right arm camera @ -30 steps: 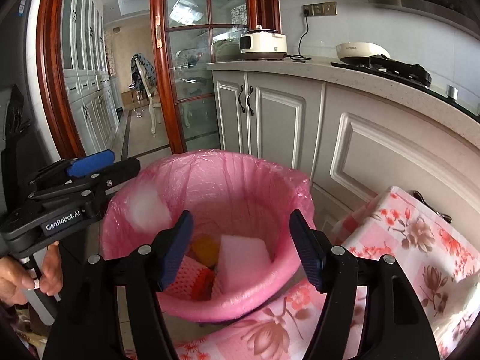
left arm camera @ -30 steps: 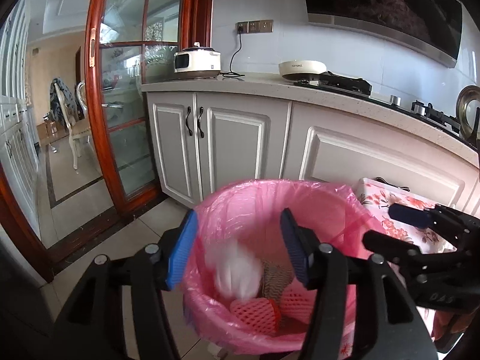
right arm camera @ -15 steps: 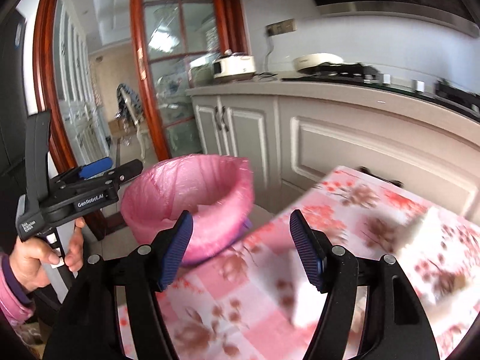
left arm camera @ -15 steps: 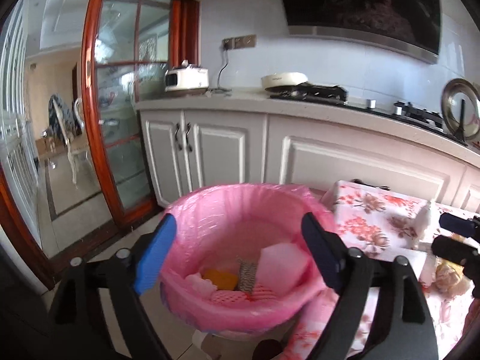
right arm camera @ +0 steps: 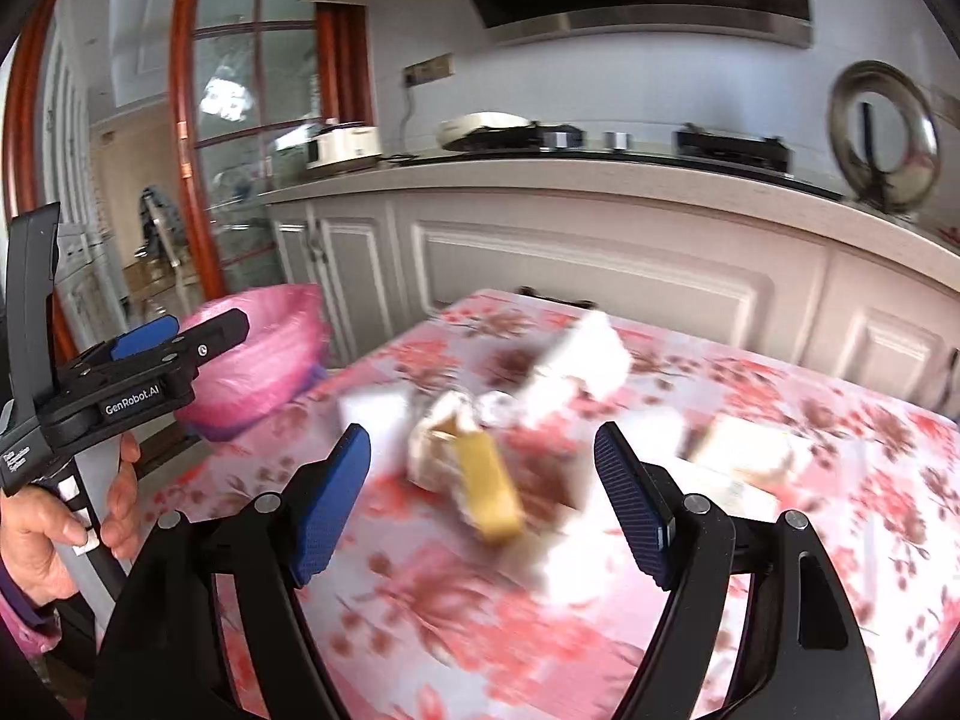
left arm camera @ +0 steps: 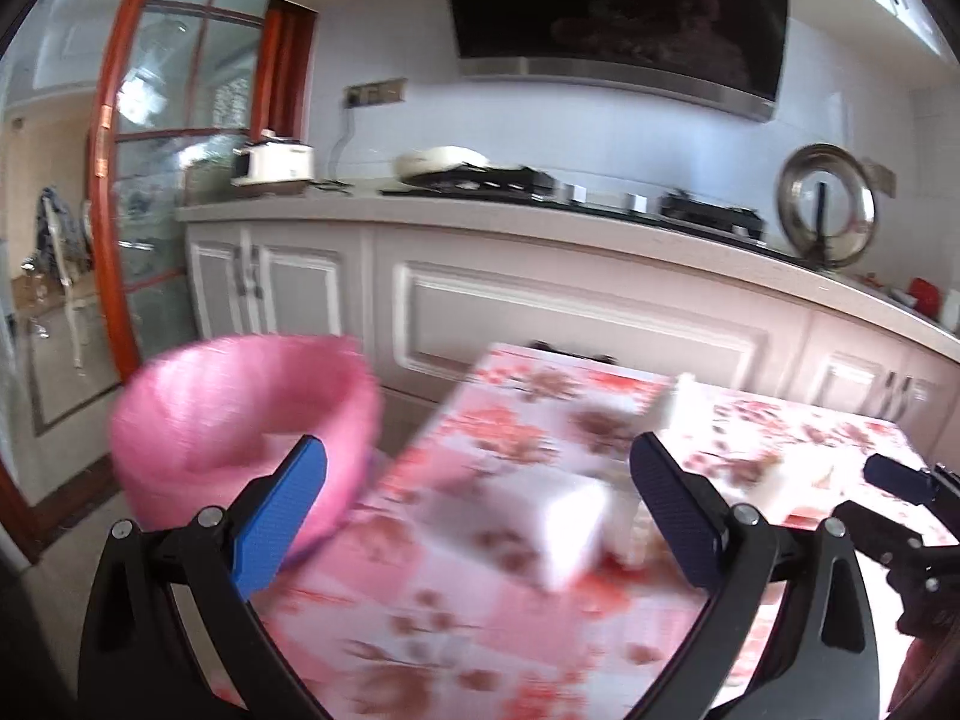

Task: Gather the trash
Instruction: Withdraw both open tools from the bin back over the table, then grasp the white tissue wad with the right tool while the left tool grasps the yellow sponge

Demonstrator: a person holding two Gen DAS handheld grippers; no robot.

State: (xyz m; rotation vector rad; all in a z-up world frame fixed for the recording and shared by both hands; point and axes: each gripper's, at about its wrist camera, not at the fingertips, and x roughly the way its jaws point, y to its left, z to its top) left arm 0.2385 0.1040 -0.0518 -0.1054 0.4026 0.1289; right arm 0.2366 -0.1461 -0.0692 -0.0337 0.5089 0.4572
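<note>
— Trash [right arm camera: 480, 468] sits where, against the right gripper [right arm camera: 483, 498]?

— On the floral tablecloth [right arm camera: 420, 630], a blurred heap of white scraps and a yellow piece just ahead of the fingers, untouched; the jaws are opening, gripping nothing.

— And the left gripper [left arm camera: 480, 510]?

— Opening wide, also empty, tilted down over the cloth with a white block [left arm camera: 567, 516] ahead between the fingers. The pink-lined bin [left arm camera: 240, 414] stands off the table's left edge.

— Who holds it?

— A hand [right arm camera: 54, 534] grips its handle.

"GenRobot.AI" — white lettering, left gripper [right arm camera: 180, 339] body
</note>
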